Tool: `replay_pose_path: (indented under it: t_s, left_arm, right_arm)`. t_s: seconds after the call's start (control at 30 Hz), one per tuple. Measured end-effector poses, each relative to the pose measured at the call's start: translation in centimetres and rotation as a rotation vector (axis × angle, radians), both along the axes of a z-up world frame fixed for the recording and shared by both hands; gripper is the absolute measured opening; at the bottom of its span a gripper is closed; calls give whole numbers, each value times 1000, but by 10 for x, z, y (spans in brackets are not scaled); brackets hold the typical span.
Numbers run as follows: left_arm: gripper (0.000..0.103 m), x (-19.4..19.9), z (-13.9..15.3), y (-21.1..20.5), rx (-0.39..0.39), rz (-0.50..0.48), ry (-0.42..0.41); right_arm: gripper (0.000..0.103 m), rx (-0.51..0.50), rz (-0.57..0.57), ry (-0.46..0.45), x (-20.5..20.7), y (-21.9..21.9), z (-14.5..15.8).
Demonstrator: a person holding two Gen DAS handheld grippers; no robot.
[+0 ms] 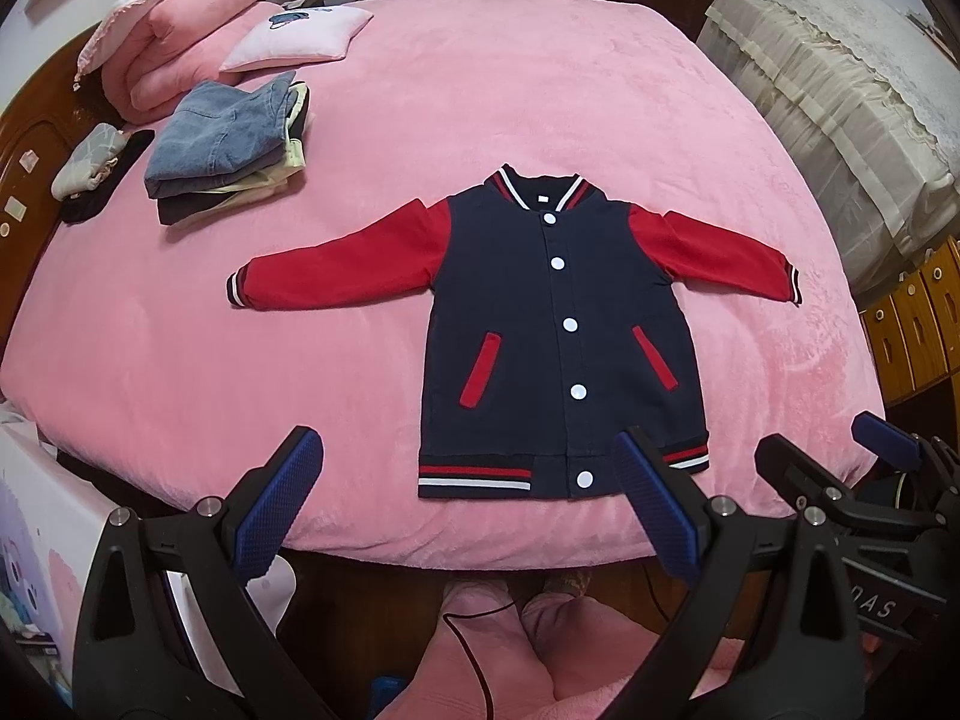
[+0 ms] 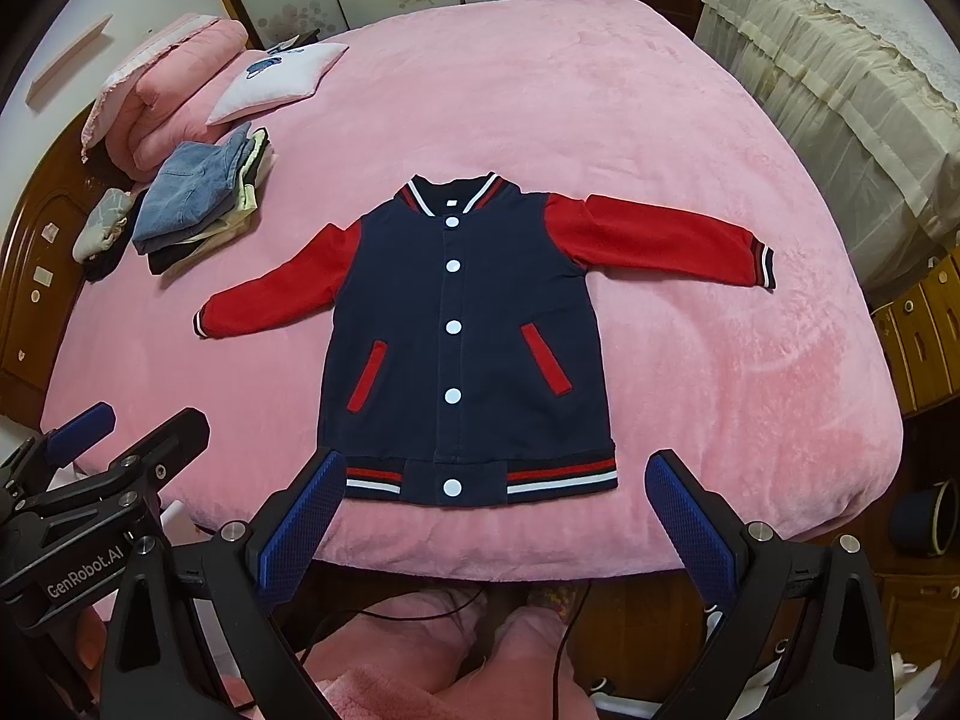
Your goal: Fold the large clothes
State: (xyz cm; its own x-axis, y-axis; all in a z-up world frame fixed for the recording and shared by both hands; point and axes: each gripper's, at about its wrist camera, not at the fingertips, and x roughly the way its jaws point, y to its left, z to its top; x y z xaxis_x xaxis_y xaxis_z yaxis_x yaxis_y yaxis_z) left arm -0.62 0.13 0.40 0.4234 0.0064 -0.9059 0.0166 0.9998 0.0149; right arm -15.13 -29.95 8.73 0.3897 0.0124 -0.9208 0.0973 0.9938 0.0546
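Pink bed (image 1: 540,90): one jacket (image 1: 558,324), five snaps, two grippers agape.

The left claw (image 1: 468,504) has black, wedge-shaped plastic arms with triangular cut-outs, each tipped by a blue pad with a fine dimpled texture. Round silver screws sit at the finger joints. The right claw (image 2: 492,525) is built the same way: black frame, blue textured fingertips (image 2: 303,525), silver screw heads. White lettering on the left unit's body reads "GenRobot.AI"; the right unit's marking is cut off, apparently ending in "DAS". A thin dark cable (image 1: 474,654) trails below. The person wears fluffy pink trousers (image 1: 540,642).
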Motion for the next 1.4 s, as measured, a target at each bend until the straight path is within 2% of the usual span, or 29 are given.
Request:
replay_pose_path:
  t_s: [0.2,0.43,0.7,0.8,0.87,0.97,1.13,1.27,1.33,1.4]
  left_arm:
    - [96,-4,0,-1,1,8,0]
    - [96,-27,4,-19,9,36,-5]
    - [96,-46,-2,-25,-53,105,18]
    - [96,-56,-15,-23,-112,142,55]
    - [96,-63,-26,-19,-165,157,79]
    - [96,-73,-42,-15,-204,198,109]
    - [96,-89,-69,8,-279,288,104]
    - [96,-87,-105,43,-418,374,87]
    - [95,-79,-126,61,-452,419,97]
    - [95,-65,-147,79,-451,461,128]
  right_arm:
    - [101,-2,5,-1,-7,-3,3]
    - [101,-2,20,-6,-10,-7,7]
    - [101,-16,94,-36,-37,-19,11]
    - [101,-91,168,-73,-52,-12,9]
    - [101,-81,209,-75,-58,-13,5]
    - [101,-61,241,-79,-63,-11,-1]
    - [101,-42,257,-94,-65,-8,-17]
    - [101,-58,273,-126,-61,6,-39]
    - [101,-49,276,-124,-54,13,-49]
    - [101,-20,265,-108,-41,24,-65]
